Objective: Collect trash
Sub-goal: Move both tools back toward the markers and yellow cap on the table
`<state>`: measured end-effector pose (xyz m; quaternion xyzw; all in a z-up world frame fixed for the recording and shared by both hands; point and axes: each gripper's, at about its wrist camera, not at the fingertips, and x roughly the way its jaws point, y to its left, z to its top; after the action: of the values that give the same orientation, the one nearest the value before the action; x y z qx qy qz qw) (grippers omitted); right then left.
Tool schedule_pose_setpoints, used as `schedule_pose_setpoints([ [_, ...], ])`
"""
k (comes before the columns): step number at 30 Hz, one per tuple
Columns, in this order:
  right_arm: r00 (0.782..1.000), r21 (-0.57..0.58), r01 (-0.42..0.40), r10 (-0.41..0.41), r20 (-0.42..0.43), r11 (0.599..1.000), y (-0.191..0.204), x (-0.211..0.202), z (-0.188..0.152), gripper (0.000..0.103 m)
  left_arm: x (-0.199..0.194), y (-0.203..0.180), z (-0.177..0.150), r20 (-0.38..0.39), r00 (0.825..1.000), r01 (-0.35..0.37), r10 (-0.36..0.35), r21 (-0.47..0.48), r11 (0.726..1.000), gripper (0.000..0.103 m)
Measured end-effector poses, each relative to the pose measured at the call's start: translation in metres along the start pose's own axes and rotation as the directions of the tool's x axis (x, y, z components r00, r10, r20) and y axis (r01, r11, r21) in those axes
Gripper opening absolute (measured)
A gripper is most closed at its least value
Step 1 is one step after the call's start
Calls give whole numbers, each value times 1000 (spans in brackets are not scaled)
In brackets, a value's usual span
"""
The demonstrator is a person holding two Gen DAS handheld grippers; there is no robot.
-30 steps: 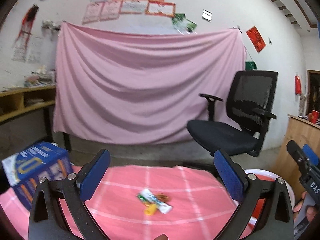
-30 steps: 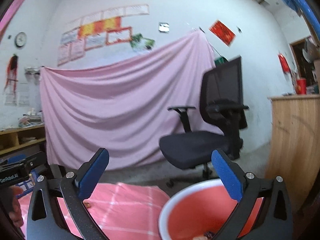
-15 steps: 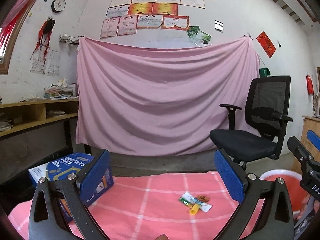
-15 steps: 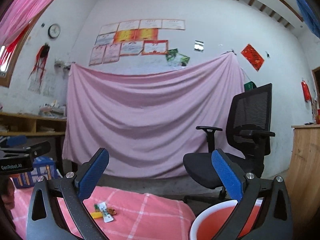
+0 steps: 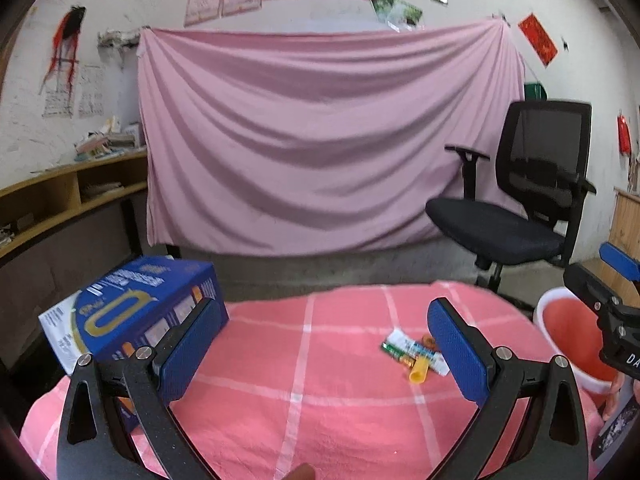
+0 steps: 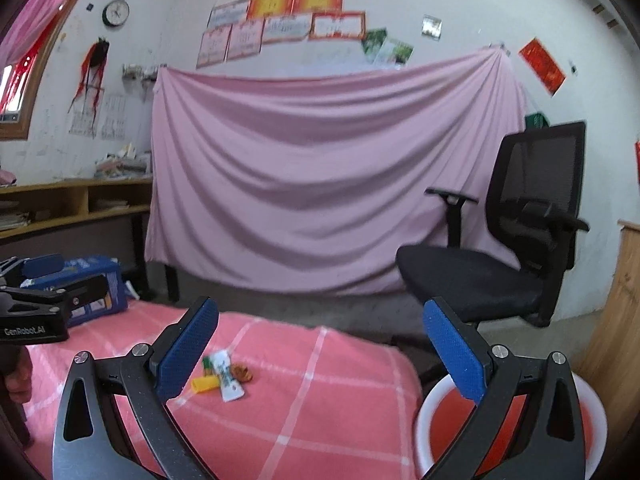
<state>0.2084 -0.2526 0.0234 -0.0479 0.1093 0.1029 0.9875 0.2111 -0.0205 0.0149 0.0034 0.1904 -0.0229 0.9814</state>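
A small heap of trash lies on the pink checked tablecloth (image 5: 304,392): a white and green wrapper (image 5: 412,350), a yellow cap (image 5: 418,372) and a brown scrap (image 5: 428,340). The wrapper (image 6: 229,376), the yellow cap (image 6: 204,385) and the brown scrap (image 6: 242,372) also show in the right wrist view. A red bin with a white rim (image 6: 424,432) stands off the table's right edge; it also shows in the left wrist view (image 5: 560,332). My left gripper (image 5: 326,344) is open and empty, short of the trash. My right gripper (image 6: 320,348) is open and empty above the table's right side.
A blue carton (image 5: 132,312) sits at the table's left end. A black office chair (image 5: 520,208) stands behind the table on the right. A pink sheet (image 5: 320,140) hangs on the back wall. Wooden shelves (image 5: 60,196) run along the left.
Both grippers swung and tilted down over the second. The table and trash now fill more of both views. Both stay open and empty.
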Motion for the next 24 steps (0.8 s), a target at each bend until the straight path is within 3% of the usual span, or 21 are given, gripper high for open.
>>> schedule_pose_setpoints([
  [7, 993, 6, -57, 57, -103, 998, 3, 24, -4, 81, 28, -6, -7, -108, 993, 46, -45, 9, 999, 101],
  [9, 989, 7, -73, 73, -130, 997, 3, 32, -4, 74, 35, -7, -8, -148, 986, 78, -75, 12, 997, 93],
  [15, 964, 37, -112, 118, -239, 993, 2, 58, -10, 63, 69, -16, -10, -322, 927, 203, -191, 2, 979, 61],
  [19, 943, 60, -128, 140, -301, 990, 0, 72, -15, 53, 88, -24, -13, -405, 876, 275, -262, -26, 961, 49],
  [24, 921, 59, -156, 167, -352, 986, 2, 83, -20, 52, 102, -37, -16, -476, 821, 340, -314, -34, 940, 34],
])
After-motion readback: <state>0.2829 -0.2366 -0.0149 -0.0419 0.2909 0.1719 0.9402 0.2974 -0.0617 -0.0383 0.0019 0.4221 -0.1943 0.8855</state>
